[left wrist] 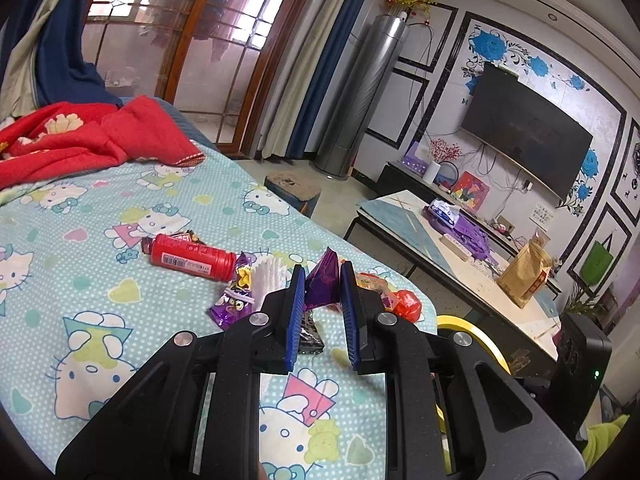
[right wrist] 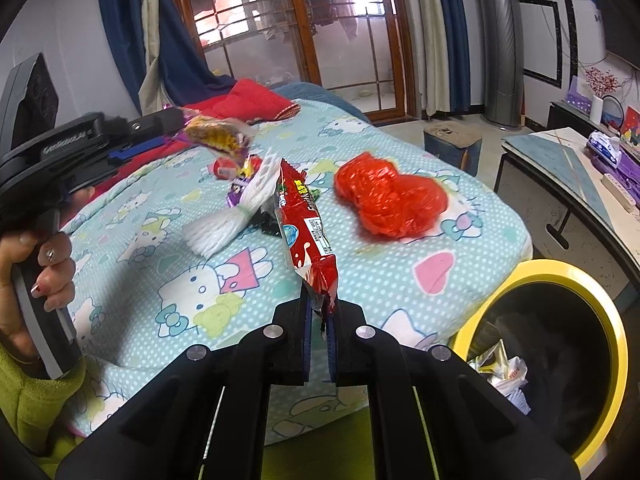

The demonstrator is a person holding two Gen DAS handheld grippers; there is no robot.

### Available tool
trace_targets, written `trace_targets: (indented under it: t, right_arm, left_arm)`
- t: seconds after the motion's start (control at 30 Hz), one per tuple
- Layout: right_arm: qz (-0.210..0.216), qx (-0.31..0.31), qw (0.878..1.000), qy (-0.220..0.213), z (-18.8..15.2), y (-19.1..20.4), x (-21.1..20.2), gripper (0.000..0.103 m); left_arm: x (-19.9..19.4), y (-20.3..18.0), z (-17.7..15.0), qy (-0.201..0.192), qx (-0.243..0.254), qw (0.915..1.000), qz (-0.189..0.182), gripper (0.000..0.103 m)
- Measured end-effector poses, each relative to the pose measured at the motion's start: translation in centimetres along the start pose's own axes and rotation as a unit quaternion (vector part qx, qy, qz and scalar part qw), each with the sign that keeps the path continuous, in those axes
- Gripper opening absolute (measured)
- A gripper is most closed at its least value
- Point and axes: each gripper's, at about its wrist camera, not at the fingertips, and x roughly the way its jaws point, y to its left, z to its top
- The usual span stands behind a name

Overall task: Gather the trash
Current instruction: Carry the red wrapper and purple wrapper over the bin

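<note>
Our left tool (left wrist: 320, 280) is clamped on a purple wrapper (left wrist: 322, 280), pinched between its blue pads above the bed (left wrist: 80, 240). From the right wrist view the same tool (right wrist: 176, 126) shows at the left with that wrapper (right wrist: 216, 134) hanging off its tip, its printed side yellow and purple, and a hand (right wrist: 40, 280) with painted nails wrapped around the handle.

Our right tool (right wrist: 319, 308) is clenched on the lower end of a red snack wrapper (right wrist: 304, 220), which stands up from the pads above the bedsheet.

Still lying on the bed are a red bottle (left wrist: 190, 258) on its side, a white foam net (right wrist: 236, 216) next to it, a crumpled red plastic bag (right wrist: 390, 196) near the bed's corner, a small black packet (left wrist: 310, 334) just in front of the left tool, and another purple wrapper (left wrist: 234, 304) beside the foam net.

The bin (right wrist: 608, 312) stands on the floor against the corner of the bed, black inside with a yellow rim. In it we see a few pieces of trash (right wrist: 504, 372): a white crumpled wrapper and a dark one with a yellow edge, bunched at the near left side.

Beyond the bed, a low surface (left wrist: 400, 216) carries a brown paper bag (left wrist: 522, 272) and a purple pack (left wrist: 464, 232).
</note>
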Motion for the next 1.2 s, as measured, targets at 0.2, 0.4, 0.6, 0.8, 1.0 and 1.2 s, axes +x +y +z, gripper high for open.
trace_targets:
  t: [0.2, 0.4, 0.6, 0.8, 1.0, 1.2]
  right_arm:
    - [-0.012, 0.011, 1.000, -0.013, 0.5, -1.0, -0.8, 0.006]
    - [-0.024, 0.024, 0.999, -0.026, 0.9, -2.4, -1.6, 0.006]
    - [-0.038, 0.035, 0.998, -0.040, 1.2, -3.9, -2.7, 0.006]
    - [-0.057, 0.050, 0.996, -0.051, 1.2, -5.9, -3.9, 0.006]
    - [-0.083, 0.070, 0.992, -0.063, 0.8, -8.4, -5.3, 0.006]
    - [-0.104, 0.091, 0.988, -0.068, 0.2, -10.5, -6.4, 0.006]
  left_arm:
    - [-0.2, -1.1, -0.1, 0.001, 0.011, 0.9999, -0.011, 0.012]
    - [0.1, -2.0, -0.3, 0.004, 0.021, 0.9996, -0.020, 0.012]
    - [0.5, -3.3, -1.0, 0.013, 0.032, 0.9989, -0.031, 0.012]
    - [1.2, -5.2, -2.0, 0.025, 0.053, 0.9971, -0.048, 0.012]
    - [1.7, -6.9, -2.8, 0.034, 0.073, 0.9949, -0.060, 0.012]
    - [2.2, -8.4, -3.4, 0.038, 0.086, 0.9930, -0.071, 0.012]
